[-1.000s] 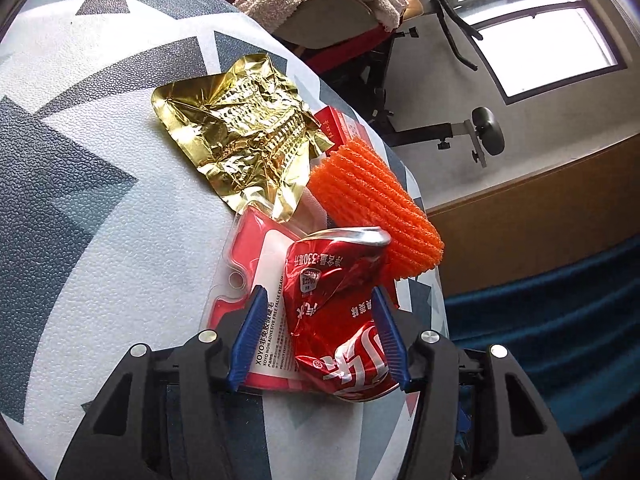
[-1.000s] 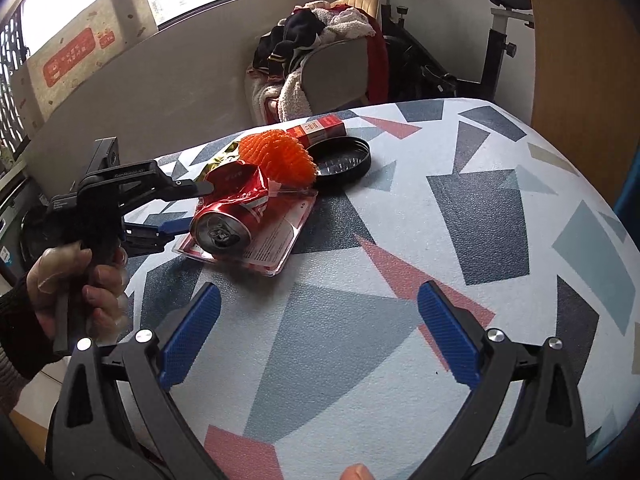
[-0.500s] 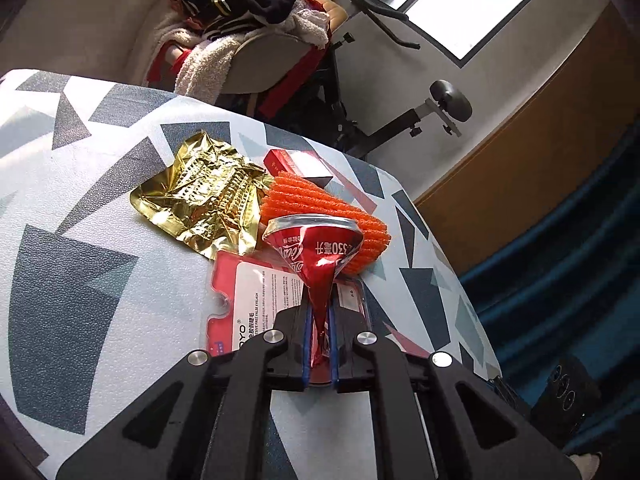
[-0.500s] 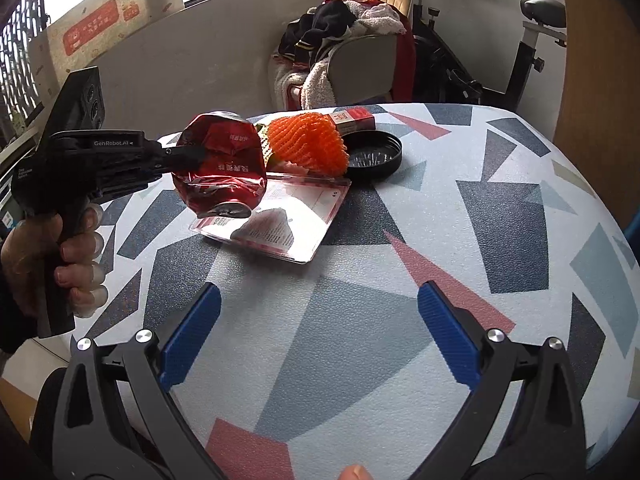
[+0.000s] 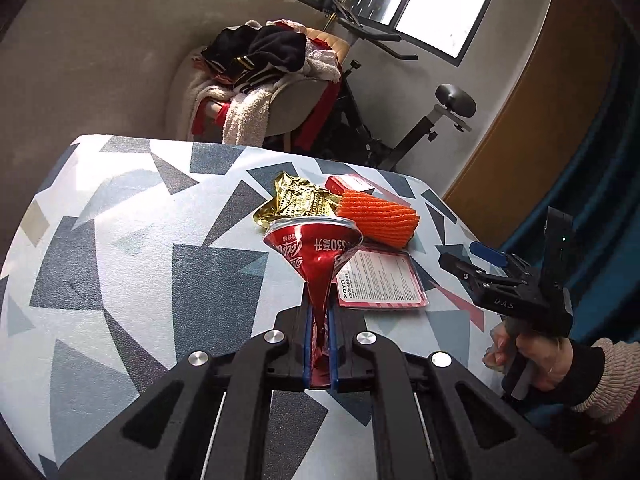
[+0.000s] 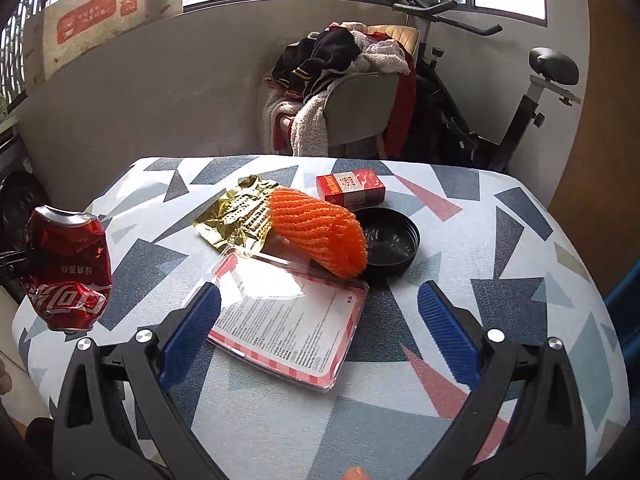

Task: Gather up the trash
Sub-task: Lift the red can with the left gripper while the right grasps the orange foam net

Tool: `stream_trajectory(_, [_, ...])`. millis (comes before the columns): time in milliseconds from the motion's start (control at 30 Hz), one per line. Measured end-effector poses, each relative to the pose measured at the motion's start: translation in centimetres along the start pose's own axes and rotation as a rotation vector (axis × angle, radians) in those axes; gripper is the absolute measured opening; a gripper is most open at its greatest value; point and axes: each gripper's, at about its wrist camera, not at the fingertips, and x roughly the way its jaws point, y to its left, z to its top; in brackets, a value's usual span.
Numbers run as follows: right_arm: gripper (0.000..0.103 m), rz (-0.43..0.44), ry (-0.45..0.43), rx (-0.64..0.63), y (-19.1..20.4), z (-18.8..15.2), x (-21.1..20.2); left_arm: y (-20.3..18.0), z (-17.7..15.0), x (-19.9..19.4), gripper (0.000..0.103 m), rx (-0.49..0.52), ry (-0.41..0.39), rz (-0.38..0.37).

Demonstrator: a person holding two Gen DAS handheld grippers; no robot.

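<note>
My left gripper (image 5: 319, 316) is shut on a crushed red cola can (image 5: 316, 252) and holds it up above the patterned table; the can also shows at the left of the right wrist view (image 6: 68, 272). On the table lie a gold foil wrapper (image 6: 236, 216), an orange foam net (image 6: 320, 236), a red-edged plastic package (image 6: 288, 324), a black lid (image 6: 390, 242) and a red carton (image 6: 350, 188). My right gripper (image 6: 318, 320) is open and empty, hovering over the plastic package.
The table (image 6: 500, 280) has rounded edges. Behind it stand a chair piled with clothes (image 6: 352, 84) and an exercise bike (image 6: 532, 92). A wooden panel (image 5: 540, 92) is at the right.
My left gripper has lifted the can higher and drawn it back to the left, away from the pile. My right gripper has moved forward over the plastic package.
</note>
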Motion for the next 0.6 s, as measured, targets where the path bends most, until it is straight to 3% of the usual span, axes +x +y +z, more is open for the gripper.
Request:
stream_trajectory(167, [0.097,-0.029,0.010,-0.194,0.6,3.9,5.1,1.6,-1.0,-1.1,0.006,-0.010,-0.002,0.017])
stream_trajectory(267, [0.095,-0.038,0.077,-0.238,0.4,4.7,8.8,1.9,-1.3,-1.7,0.006,0.014,0.004,0.037])
stream_trajectory(333, [0.079,-0.043,0.132,-0.237,0.3,4.8,10.8,2.3,-1.4,-2.2,0.006,0.025,0.006,0.046])
stream_trajectory(400, [0.076,-0.038,0.157,-0.210,0.2,4.9,11.9,2.8,-1.5,-2.7,0.006,0.018,0.003,0.050])
stream_trajectory(467, [0.065,-0.021,0.185,-0.185,0.2,4.8,12.6,3.3,-1.8,-3.0,0.006,0.003,0.001,0.052])
stream_trajectory(533, [0.029,0.006,0.227,-0.176,0.4,4.5,12.8,3.6,-2.1,-2.9,0.006,-0.007,0.005,0.054])
stream_trajectory(600, [0.025,0.006,0.199,-0.183,0.7,4.4,11.6,3.6,-2.3,-2.9,0.006,-0.012,0.006,0.051])
